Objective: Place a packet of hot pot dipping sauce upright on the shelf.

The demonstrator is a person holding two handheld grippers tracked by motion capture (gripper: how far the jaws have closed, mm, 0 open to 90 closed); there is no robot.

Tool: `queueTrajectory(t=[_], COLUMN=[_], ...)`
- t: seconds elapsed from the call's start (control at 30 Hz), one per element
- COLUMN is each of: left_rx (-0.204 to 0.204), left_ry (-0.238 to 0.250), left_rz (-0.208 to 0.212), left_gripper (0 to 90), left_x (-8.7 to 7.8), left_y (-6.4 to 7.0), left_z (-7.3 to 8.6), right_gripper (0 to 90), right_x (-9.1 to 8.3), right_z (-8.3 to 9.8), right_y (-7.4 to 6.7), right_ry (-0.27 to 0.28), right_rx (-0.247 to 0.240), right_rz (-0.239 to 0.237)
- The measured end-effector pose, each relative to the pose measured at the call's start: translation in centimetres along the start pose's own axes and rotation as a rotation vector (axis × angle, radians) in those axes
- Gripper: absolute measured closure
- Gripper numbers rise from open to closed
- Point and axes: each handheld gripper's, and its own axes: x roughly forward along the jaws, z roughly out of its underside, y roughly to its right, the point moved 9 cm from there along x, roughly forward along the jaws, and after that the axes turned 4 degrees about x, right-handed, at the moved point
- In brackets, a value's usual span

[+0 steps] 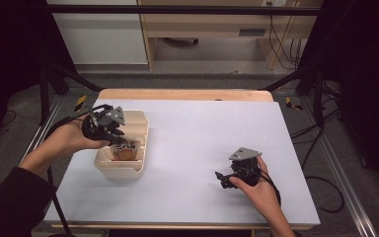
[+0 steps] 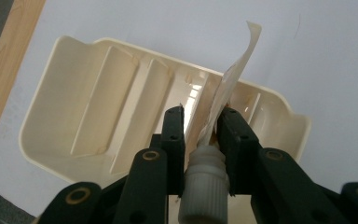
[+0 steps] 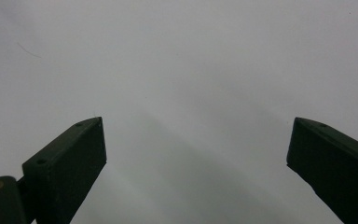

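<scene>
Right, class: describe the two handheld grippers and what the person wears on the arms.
Both the left gripper and the right gripper are black, with flat, blocky jaws, brass-coloured pivot rings and small screws. Each carries a grey three-cornered plate on top and trails a black cable. The left arm wears a dark sleeve; the right forearm is bare.

Wooden shelving (image 1: 212, 29) behind; cables (image 1: 321, 163) on floor.

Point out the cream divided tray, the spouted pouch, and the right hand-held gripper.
cream divided tray (image 2: 98, 98), left gripper view, on an inner divider.
spouted pouch (image 2: 204, 182), left gripper view, on its white ribbed cap.
right hand-held gripper (image 1: 221, 179), high view, between its fingertips.
</scene>
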Motion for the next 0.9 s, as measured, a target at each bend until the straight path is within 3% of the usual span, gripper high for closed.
queueTrajectory(t=[0.47, 0.63, 0.9], left_rx=[-0.029, -0.041, -0.055], left_ry=[-0.012, 0.011, 0.043], left_rz=[-0.006, -0.038, -0.087], left_gripper=[70.8, 45.7, 20.5], left_x=[0.0, -0.3, -0.5], left_y=[-0.4, -0.6, -0.5], left_z=[1.2, 1.0, 0.3], right_gripper=[5.1, 5.1, 5.1], right_x=[0.1, 0.1, 0.1], right_z=[0.1, 0.1, 0.2], right_y=[0.0, -0.1, 0.0], right_ry=[-0.005, -0.005, -0.011], right_rx=[-0.002, -0.002, 0.0], right_rz=[0.0, -0.002, 0.0])
